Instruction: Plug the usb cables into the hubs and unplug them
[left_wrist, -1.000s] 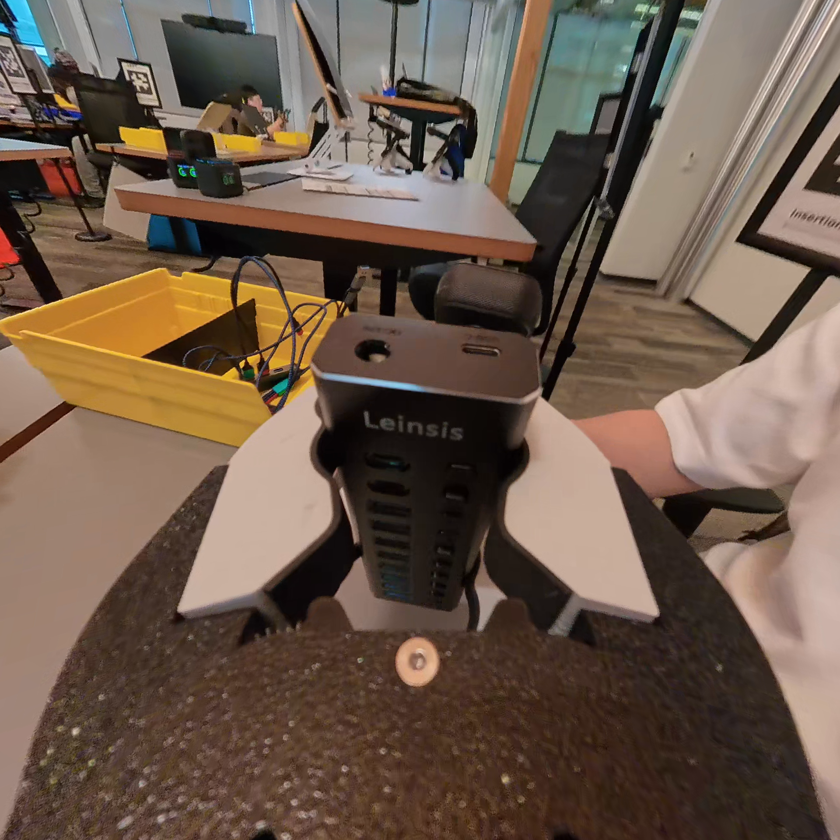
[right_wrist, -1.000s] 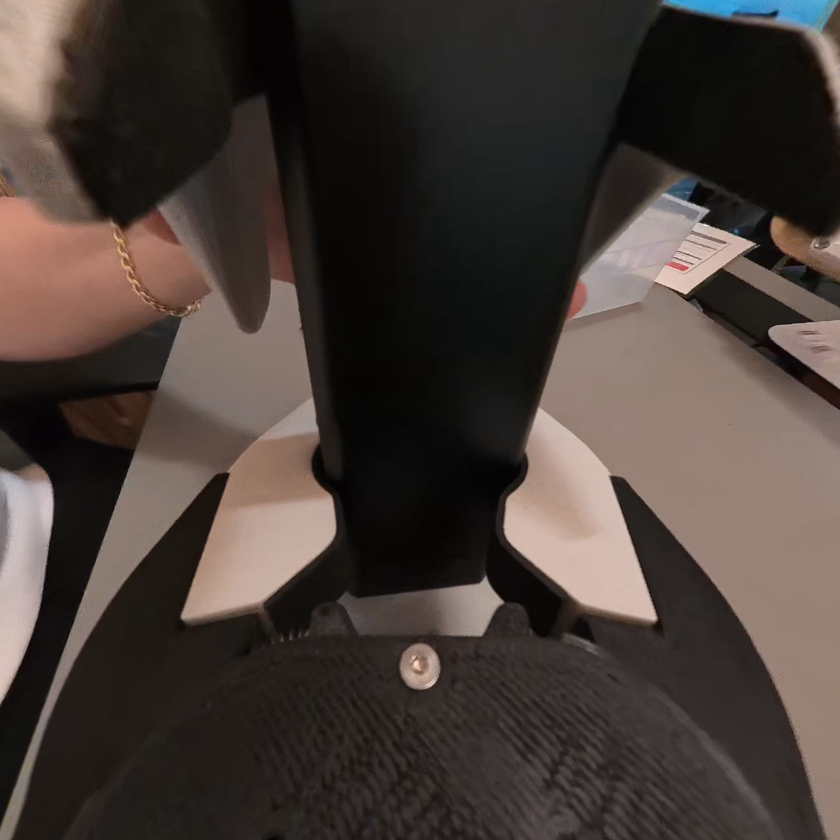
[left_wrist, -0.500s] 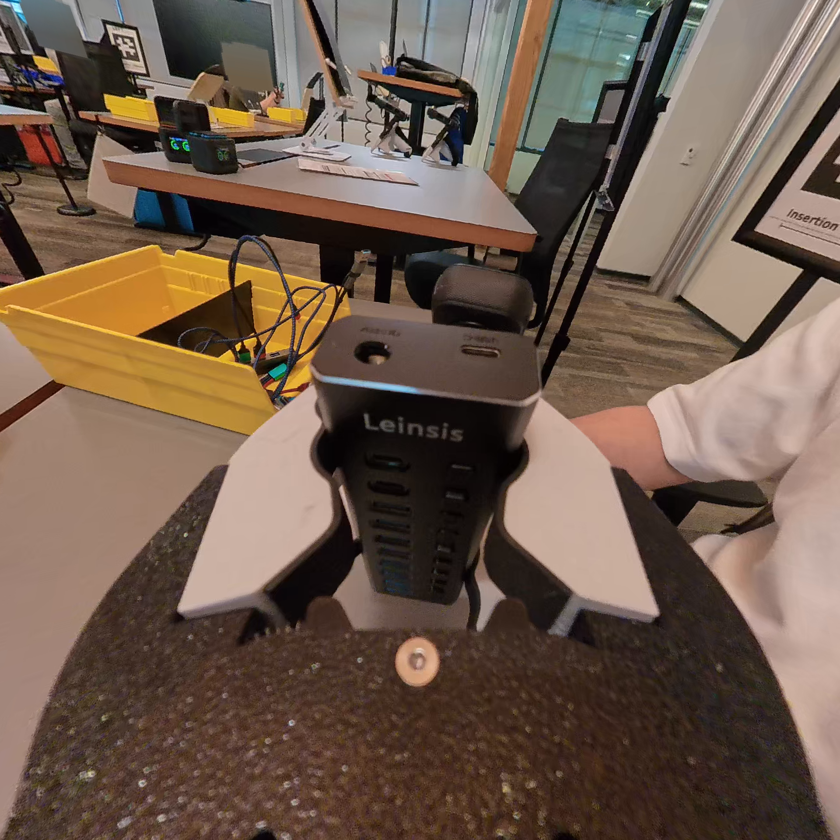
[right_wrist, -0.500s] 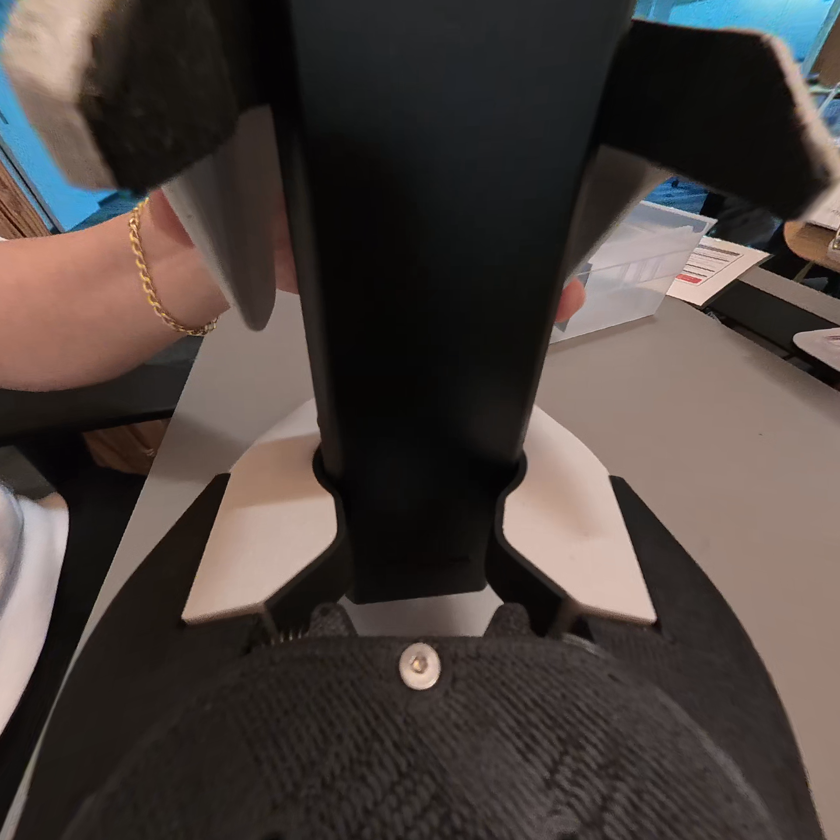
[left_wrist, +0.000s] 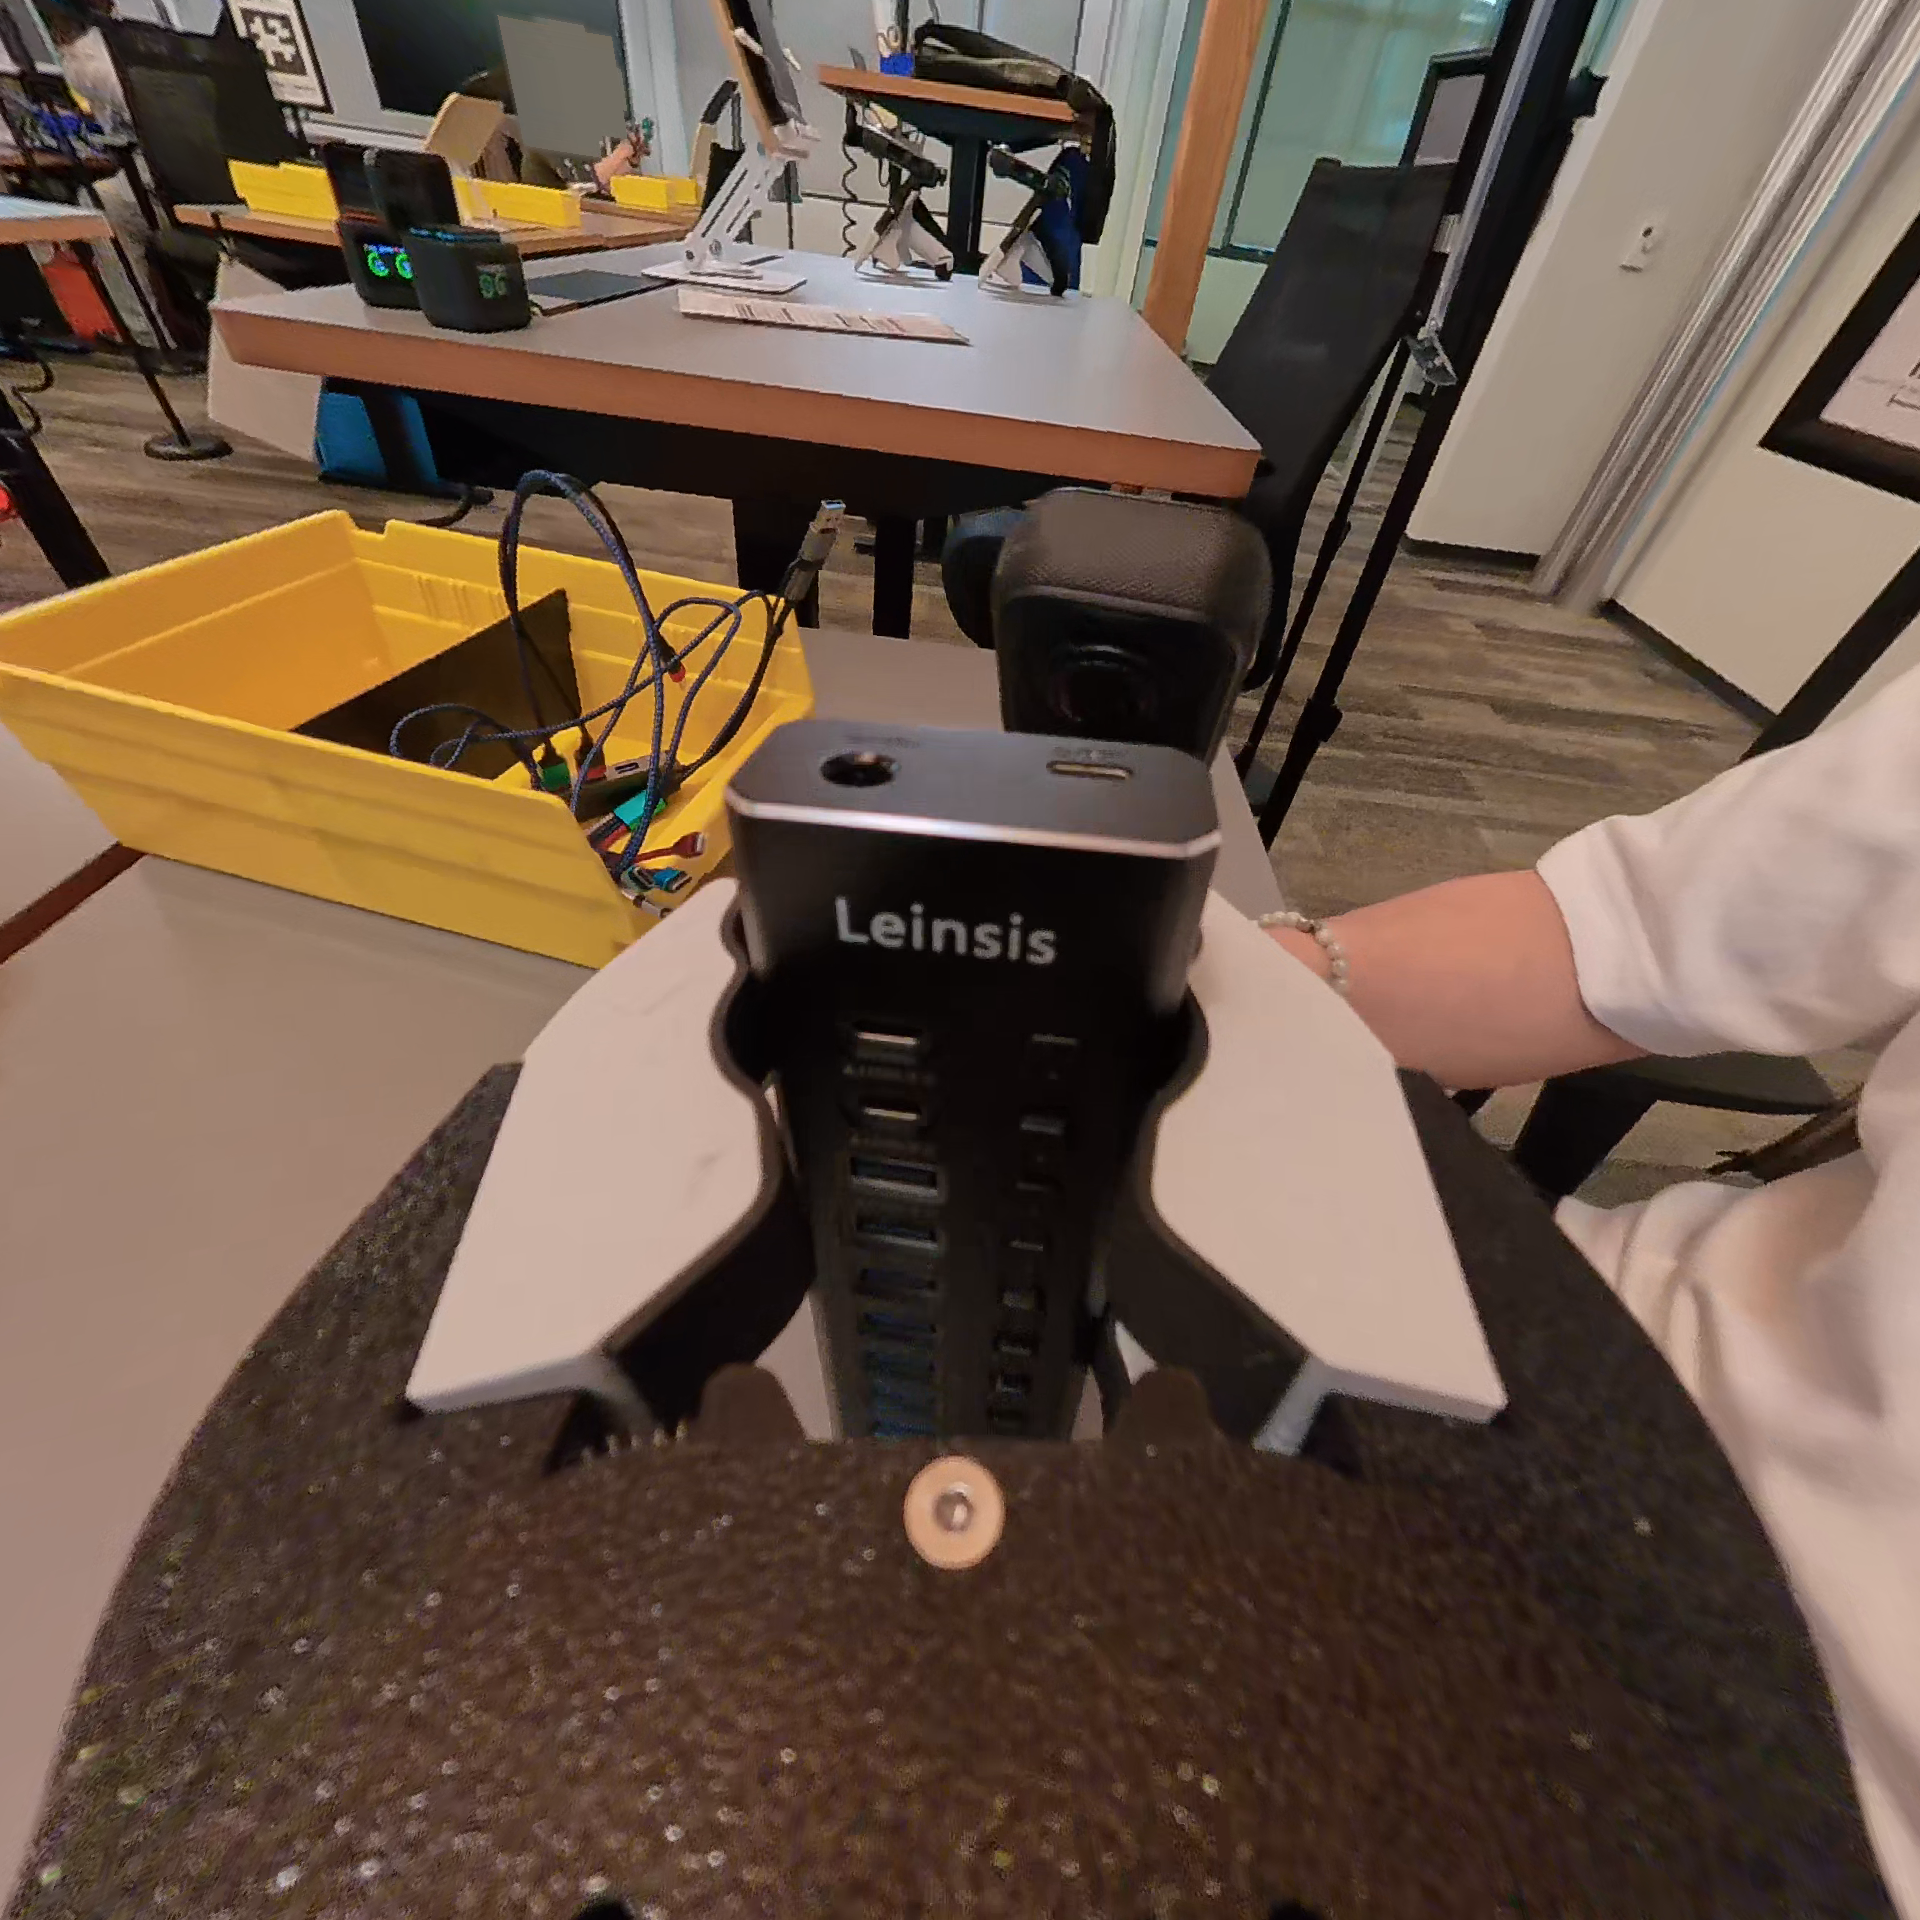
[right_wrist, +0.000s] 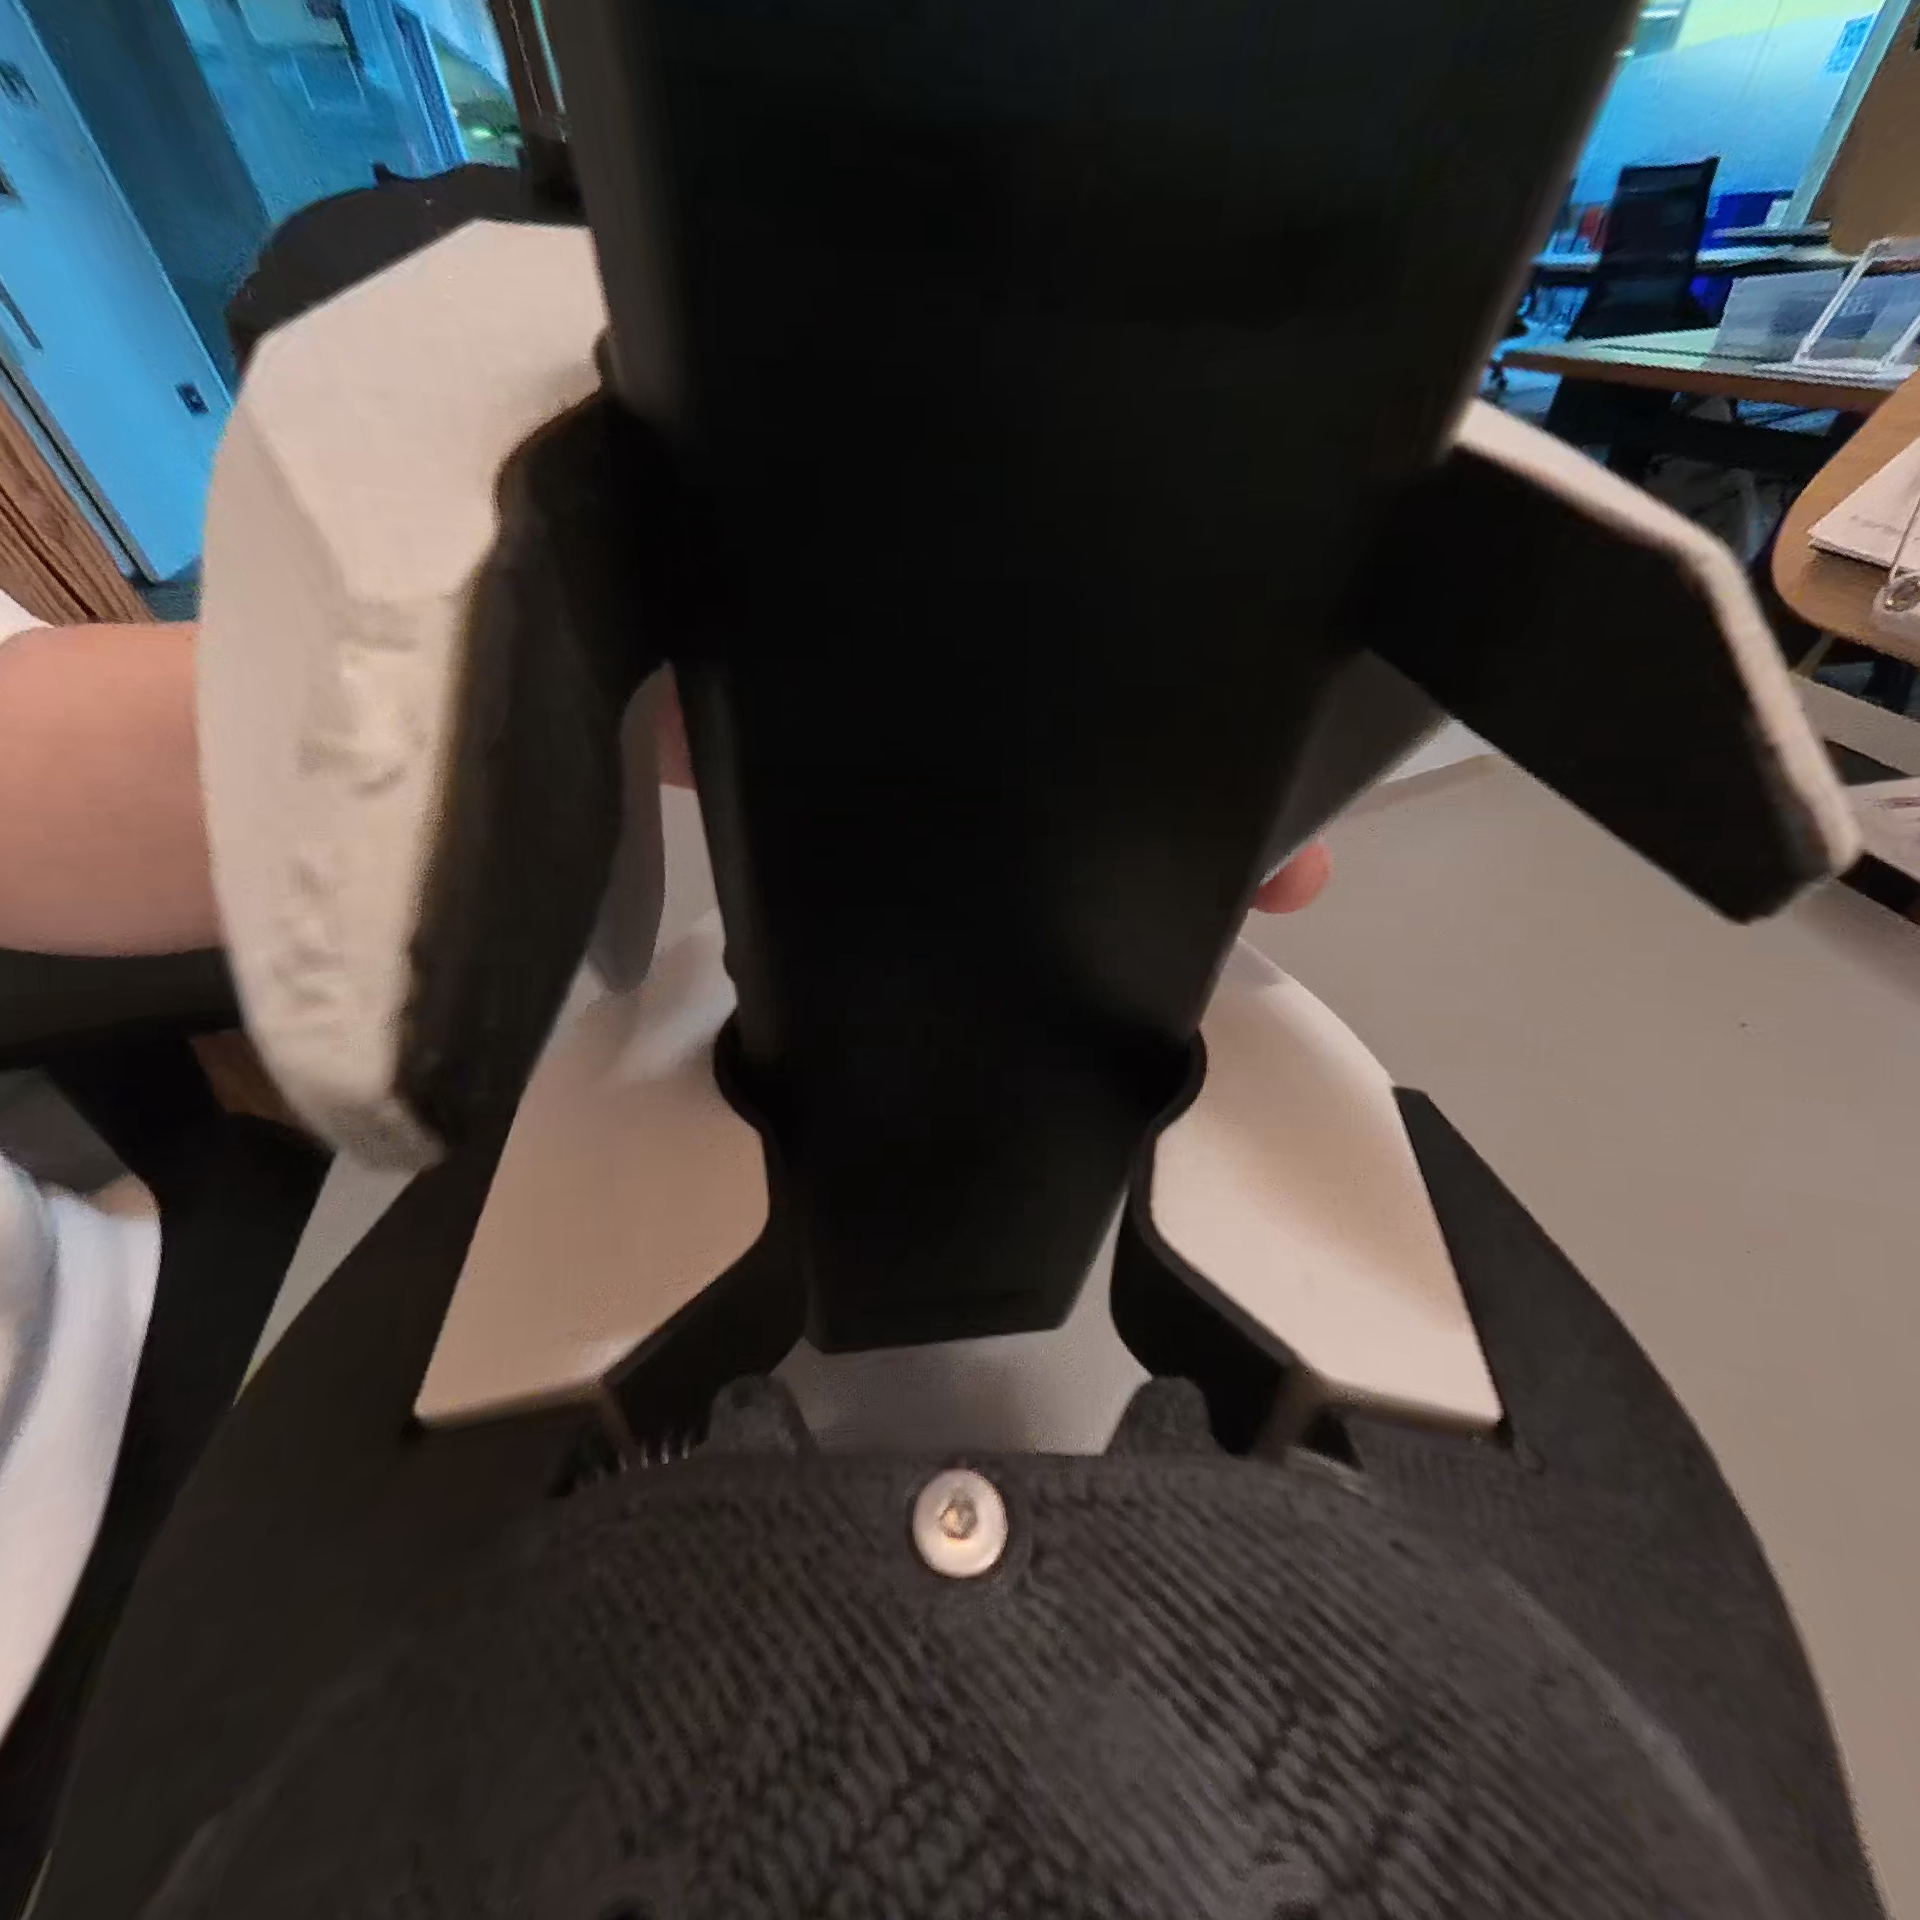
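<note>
The left tongs (left_wrist: 961, 1039) clamp a black hub (left_wrist: 966, 1049) at its sides. Only the left wrist view shows its face: two columns of ports, none with a plug in it, and a silver-edged end. The right tongs (right_wrist: 961, 1122) grip the same hub (right_wrist: 997, 623) from its plain dark back. Beyond, on the table (left_wrist: 260, 1091), a yellow bin (left_wrist: 312, 821) holds loose cables (left_wrist: 634, 707).

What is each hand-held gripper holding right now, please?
Left hand-held gripper: closed on the black USB hub.
Right hand-held gripper: closed on the same hub's plain underside.
</note>
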